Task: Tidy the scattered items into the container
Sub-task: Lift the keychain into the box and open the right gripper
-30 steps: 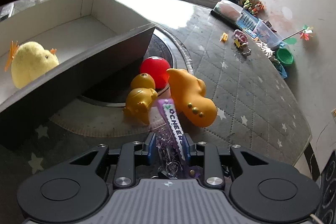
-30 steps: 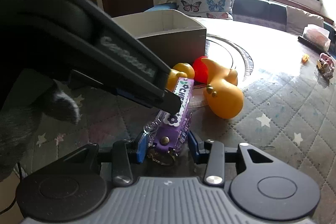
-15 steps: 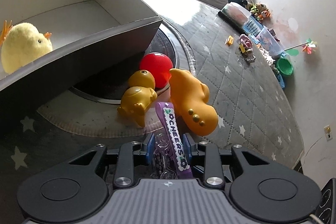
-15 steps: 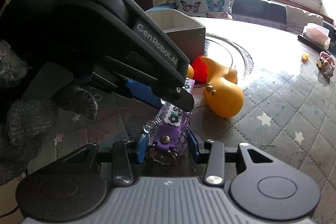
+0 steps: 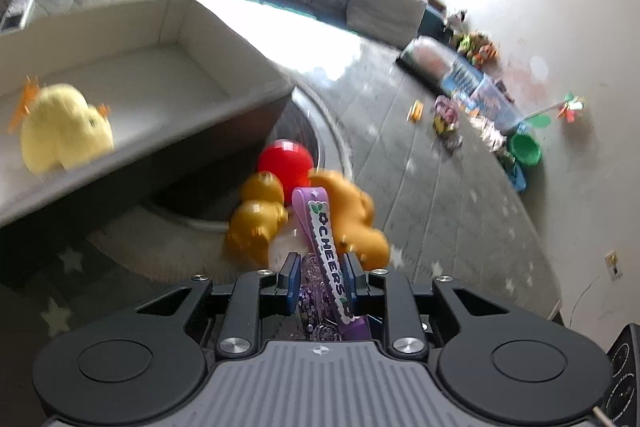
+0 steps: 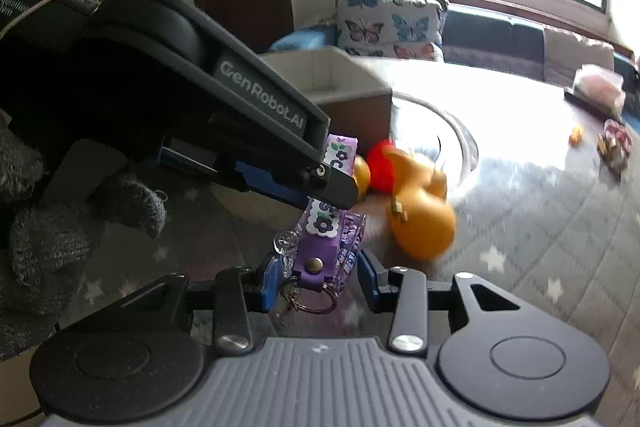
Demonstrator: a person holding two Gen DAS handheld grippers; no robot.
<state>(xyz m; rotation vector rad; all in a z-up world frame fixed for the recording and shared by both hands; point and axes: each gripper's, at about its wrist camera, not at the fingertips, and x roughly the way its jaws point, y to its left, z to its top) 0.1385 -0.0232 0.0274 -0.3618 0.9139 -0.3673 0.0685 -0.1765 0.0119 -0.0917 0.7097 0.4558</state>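
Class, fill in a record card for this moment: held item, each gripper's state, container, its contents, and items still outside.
held item: purple keychain strap
left gripper: shut on the strap
right gripper: open, fingers either side of the strap's snap end
container: open box
contents: yellow plush chick
outside: red ball, gold toys, orange toy

The left gripper (image 6: 340, 193) clamps the purple keychain (image 6: 326, 227); the right gripper (image 6: 318, 277) seems apart.
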